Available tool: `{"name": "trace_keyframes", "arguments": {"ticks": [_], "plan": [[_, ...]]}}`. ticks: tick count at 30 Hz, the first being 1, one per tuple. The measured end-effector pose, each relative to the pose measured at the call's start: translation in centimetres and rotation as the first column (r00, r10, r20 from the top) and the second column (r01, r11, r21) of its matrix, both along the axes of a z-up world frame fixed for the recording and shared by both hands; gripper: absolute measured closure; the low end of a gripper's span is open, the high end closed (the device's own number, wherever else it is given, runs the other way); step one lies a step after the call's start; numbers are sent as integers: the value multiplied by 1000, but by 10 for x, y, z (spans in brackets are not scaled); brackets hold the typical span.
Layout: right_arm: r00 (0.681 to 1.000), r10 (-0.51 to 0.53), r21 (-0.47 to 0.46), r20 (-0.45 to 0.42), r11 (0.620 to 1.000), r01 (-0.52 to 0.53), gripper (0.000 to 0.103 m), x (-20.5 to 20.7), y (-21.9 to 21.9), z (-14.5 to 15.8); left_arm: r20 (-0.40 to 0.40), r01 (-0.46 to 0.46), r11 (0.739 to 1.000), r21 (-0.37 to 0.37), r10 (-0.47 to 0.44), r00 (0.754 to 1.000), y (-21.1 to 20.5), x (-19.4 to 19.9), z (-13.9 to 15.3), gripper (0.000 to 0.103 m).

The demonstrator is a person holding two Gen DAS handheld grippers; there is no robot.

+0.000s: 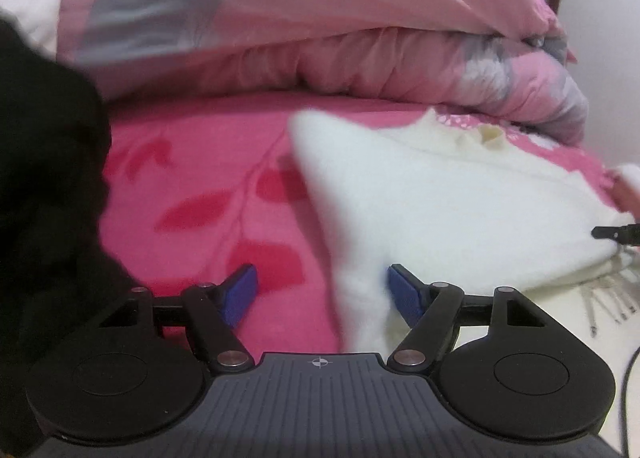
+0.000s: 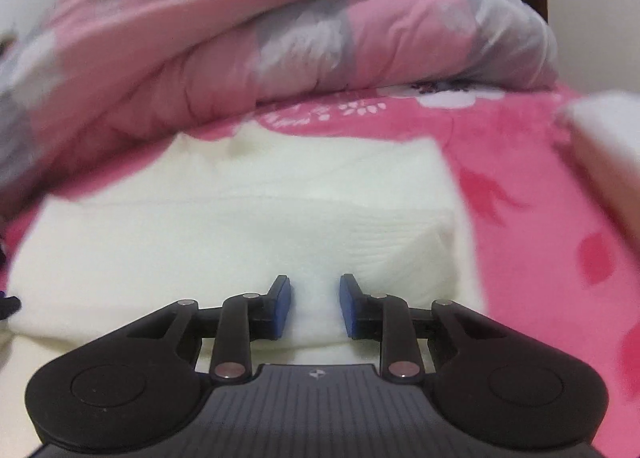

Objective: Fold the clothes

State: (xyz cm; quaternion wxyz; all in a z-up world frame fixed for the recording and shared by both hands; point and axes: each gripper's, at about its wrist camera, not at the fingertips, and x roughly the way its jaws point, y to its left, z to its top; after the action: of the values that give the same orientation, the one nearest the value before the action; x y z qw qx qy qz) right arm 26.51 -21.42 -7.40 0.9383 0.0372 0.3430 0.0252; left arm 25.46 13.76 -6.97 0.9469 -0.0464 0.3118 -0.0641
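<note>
The left tongs [image 1: 320,290] gape wide over the pink bedsheet [image 1: 192,186], white garment [image 1: 440,210] beside one pad.

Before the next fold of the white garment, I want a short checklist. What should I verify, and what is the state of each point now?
1. Left gripper open: ok, fingers stand wide apart.
2. Left gripper placed at the white garment: ok, a narrow part of the cloth lies between the fingers.
3. Right gripper holds cloth: cannot tell; fingers are narrowly apart with white cloth between, contact unclear.
4. Garment flat on the pink sheet: ok in the right wrist view.
5. Quilt away from the garment: not ok, it lies right at the far edge.
6. Black cloth clear of the left gripper: cannot tell.
</note>
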Motion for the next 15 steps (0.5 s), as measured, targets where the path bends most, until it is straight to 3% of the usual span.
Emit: {"name": "trace_keyframes", "arguments": {"ticks": [2,3,6,9,13,14,15], "plan": [[1000,12,-74,21,997,-11,74,2,20,22,1,-3,1000,10,3,1000,-2,-1,0,29],[997,68,-74,47,995,-65,74,3,34,32,-2,-4,1000,1,4,1000,0,0,-1,29],[973,228,-65,26,972,-226,74,19,87,24,-3,-6,1000,-10,6,1000,1,-1,-2,28],[924,382,-53,7,923,-381,75,35,139,16,1,-6,1000,-9,6,1000,1,-2,-2,28],[828,560,-38,-23,827,-560,79,57,207,2,0,-3,1000,-6,3,1000,-1,-4,-4,28],[844,533,-52,-64,843,-536,79,67,205,-16,7,-4,1000,-3,4,1000,-1,-6,-4,28],[851,522,1,-57,852,-523,80,69,196,-15,7,-5,1000,-2,5,1000,-1,-6,-4,28]]}}
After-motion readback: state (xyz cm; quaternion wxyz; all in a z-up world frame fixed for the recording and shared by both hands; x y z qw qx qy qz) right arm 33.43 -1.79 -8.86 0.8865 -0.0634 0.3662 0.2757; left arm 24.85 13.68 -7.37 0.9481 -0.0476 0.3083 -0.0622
